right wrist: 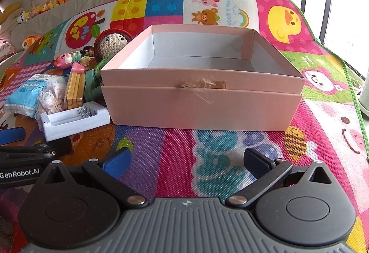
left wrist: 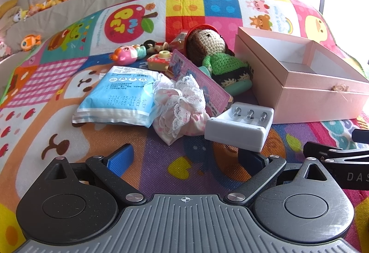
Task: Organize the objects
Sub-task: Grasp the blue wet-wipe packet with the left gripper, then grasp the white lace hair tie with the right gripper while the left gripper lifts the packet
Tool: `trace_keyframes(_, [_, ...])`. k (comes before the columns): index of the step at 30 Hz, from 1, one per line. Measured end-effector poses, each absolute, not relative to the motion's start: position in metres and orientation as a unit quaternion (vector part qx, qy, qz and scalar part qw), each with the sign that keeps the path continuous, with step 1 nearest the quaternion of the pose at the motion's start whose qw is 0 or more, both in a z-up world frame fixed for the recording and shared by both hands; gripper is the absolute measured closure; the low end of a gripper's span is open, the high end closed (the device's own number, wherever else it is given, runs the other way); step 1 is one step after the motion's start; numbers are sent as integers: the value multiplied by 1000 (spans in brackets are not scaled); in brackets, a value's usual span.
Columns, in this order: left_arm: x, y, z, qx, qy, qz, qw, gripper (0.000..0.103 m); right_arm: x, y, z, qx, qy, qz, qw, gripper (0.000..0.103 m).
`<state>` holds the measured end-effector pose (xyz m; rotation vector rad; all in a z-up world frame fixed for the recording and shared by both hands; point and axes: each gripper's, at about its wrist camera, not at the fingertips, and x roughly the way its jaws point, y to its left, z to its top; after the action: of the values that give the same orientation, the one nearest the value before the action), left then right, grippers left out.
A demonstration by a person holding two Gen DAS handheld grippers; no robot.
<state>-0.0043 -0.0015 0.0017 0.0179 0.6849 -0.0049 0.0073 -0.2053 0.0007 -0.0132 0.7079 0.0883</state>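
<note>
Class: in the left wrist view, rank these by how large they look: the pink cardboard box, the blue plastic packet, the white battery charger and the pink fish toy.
1. Pink cardboard box
2. Blue plastic packet
3. White battery charger, though nearness to the camera enlarges it
4. Pink fish toy

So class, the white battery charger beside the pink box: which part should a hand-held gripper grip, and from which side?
Probably across its two long side walls, coming from above. The white battery charger lies flat on the mat, open tray up, its long sides bare. The left hand-held gripper is nearest and open. The pink box stands close to one end, so gripping end to end looks cramped.
</note>
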Motion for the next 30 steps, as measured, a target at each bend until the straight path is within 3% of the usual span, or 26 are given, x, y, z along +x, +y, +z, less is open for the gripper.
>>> trace_keyframes(14, [-14,1,3,16,352,-27,936,3,-5,-214,5,-28,357,95,929,0])
trace_keyframes(16, [-13,5,6,9,358,-34,933,5,-3,-214,5,-29,359,96,928,0])
trace_keyframes(20, [-24,24,30,-34,319,-32,946,22,-4,-214,5,-29,359,96,928,0])
trace_keyframes(24, [-15,39,59,-2,254,14,967,22,-4,-214,5,-29,359,97,928,0])
trace_keyframes(30, [58,62,38,11,329,44,943,21,-4,-214,5,-29,359,97,928,0])
